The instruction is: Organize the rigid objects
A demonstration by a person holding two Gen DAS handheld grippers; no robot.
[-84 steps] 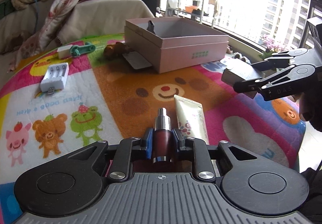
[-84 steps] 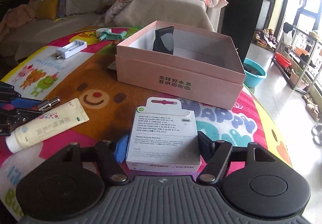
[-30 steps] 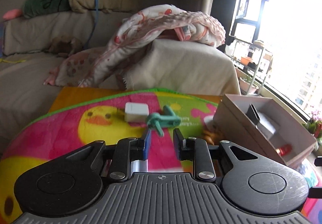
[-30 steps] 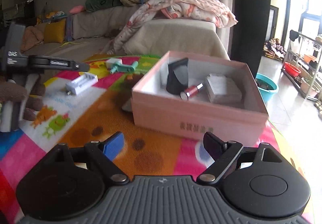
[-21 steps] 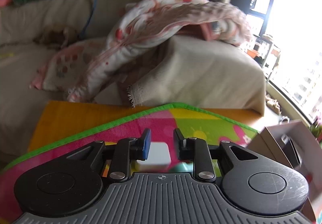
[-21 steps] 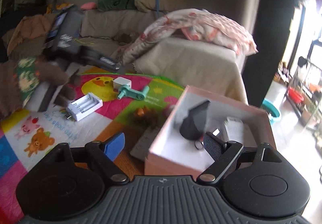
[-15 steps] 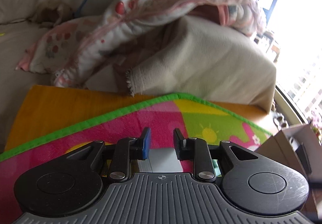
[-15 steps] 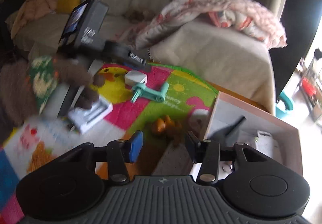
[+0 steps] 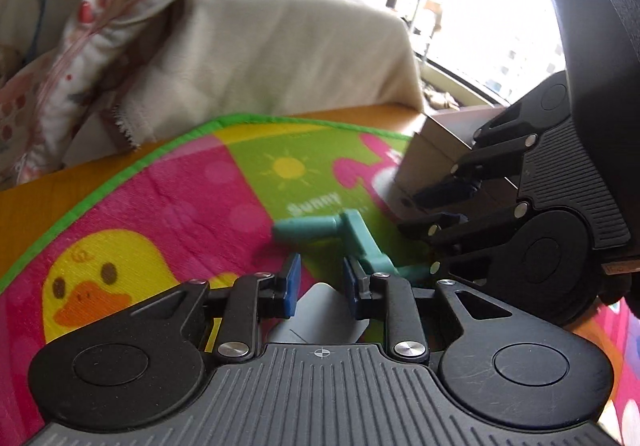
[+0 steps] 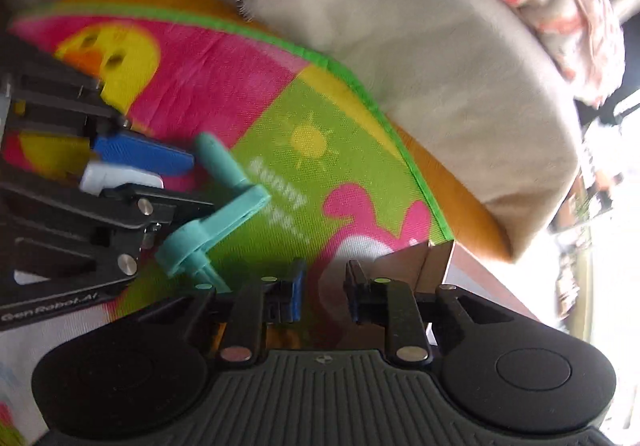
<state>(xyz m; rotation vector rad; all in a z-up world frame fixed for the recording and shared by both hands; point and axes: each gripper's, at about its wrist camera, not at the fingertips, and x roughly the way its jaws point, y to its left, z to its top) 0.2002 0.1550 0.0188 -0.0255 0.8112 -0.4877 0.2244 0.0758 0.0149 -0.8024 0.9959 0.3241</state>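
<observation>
Left gripper [image 9: 319, 288]: the jaws stand close together with a white block-shaped object [image 9: 324, 312] lying between and just below the fingertips. The right-wrist view shows this same white object [image 10: 120, 177] set between the blue pad and the black finger of the left gripper [image 10: 176, 181], and the pads appear to clamp it. The gripper is tilted downward over the play mat [image 9: 192, 205].

Right gripper [image 10: 322, 288]: the jaws have just been closing and now stand at their narrowest. Nothing is visible between the pads; only the mat surface [image 10: 280, 117] shows in the gap. In the left-wrist view the right gripper [image 9: 430, 211] enters from the right side, its fingertips close to the pink box.

Teal crank-shaped part [image 9: 352, 242]: it lies flat on the green area of the mat, just ahead of the left gripper's fingertips and slightly to their right. From the right gripper it [image 10: 216, 213] lies ahead and to the left, one end just beside the left finger. Neither gripper holds it.

Pink box [image 9: 436, 153]: it stands ahead and to the right of the left gripper; one corner [image 10: 432, 258] shows directly ahead of the right gripper's right finger.

Beyond the mat's green edge, a beige-covered couch [image 9: 280, 57] carries a patterned blanket [image 9: 120, 5].
</observation>
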